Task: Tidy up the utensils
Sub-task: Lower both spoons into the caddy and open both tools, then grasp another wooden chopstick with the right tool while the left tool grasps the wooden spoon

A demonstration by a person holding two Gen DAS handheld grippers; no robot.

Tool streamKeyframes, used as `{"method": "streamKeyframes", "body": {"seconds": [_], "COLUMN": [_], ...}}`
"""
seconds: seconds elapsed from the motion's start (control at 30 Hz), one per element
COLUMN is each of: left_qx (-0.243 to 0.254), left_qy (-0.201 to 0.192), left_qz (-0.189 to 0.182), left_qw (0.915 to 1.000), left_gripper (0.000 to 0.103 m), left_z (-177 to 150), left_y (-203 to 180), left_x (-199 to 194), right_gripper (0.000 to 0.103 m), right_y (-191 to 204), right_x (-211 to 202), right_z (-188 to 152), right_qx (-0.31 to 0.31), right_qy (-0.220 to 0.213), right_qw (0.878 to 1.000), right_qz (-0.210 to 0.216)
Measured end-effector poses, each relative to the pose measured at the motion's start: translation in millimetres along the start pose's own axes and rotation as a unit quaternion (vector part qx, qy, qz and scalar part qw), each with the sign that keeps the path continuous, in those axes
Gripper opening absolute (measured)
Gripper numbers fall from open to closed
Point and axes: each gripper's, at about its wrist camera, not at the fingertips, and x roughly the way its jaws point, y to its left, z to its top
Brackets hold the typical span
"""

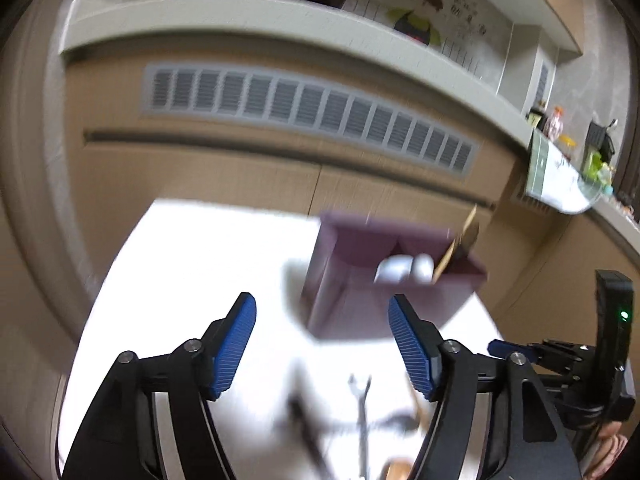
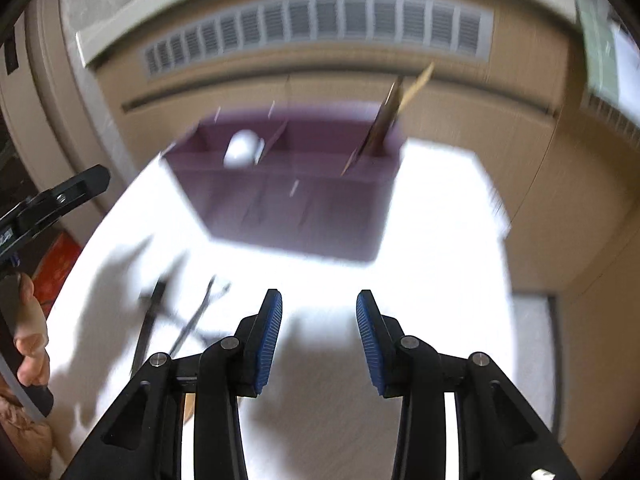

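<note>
A purple divided organizer box stands on the white table. It holds a white utensil in one compartment and wooden-handled utensils leaning out of another. A metal fork and a dark utensil lie loose on the table. My left gripper is open and empty above the table, near the box. My right gripper is open and empty, short of the box. Both views are blurred.
Beige cabinets with a long vent grille stand behind the table under a pale counter edge. Cluttered items sit on the counter at right. The right gripper shows in the left wrist view.
</note>
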Motion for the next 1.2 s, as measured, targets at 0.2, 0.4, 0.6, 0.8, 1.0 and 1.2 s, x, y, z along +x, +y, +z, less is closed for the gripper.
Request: {"method": "streamKeyframes", "body": {"seconds": [0.2,0.4,0.6,0.8,1.0,1.2], "left_qx": [0.019,0.03,0.042,0.085,0.104,0.088], "left_qy": [0.062,0.102,0.123,0.153,0.224,0.238], "left_qz": [0.021,0.028,0.001,-0.072,-0.097,-0.033], "left_qw": [0.9977,0.994,0.9916,0.9819,0.9643,0.9666], "left_gripper": [0.07,0.07,0.07,0.07,0.045,0.045], "left_z": [-58,-89,-96,-99,-106,-106], "left_y": [11,12,-7,-52,-87,-89], "left_x": [-22,-33,-36,-34,-5,8], "right_gripper": [0.028,0.016,0.004,0.004,0.004,0.004], "right_y": [28,44,47,7,-20,-32], "right_x": [16,34,28,-6,-32,-39], "right_z": [-38,-40,-36,-48,-68,-76], "right_qx": [0.0,-0.014,-0.044,0.008,0.035,0.041], "right_qy": [0.04,0.051,0.048,0.028,0.008,-0.015], "right_qw": [0.999,0.999,0.998,1.0,0.999,0.999], "right_qz": [0.021,-0.005,-0.028,-0.007,0.012,0.018]}}
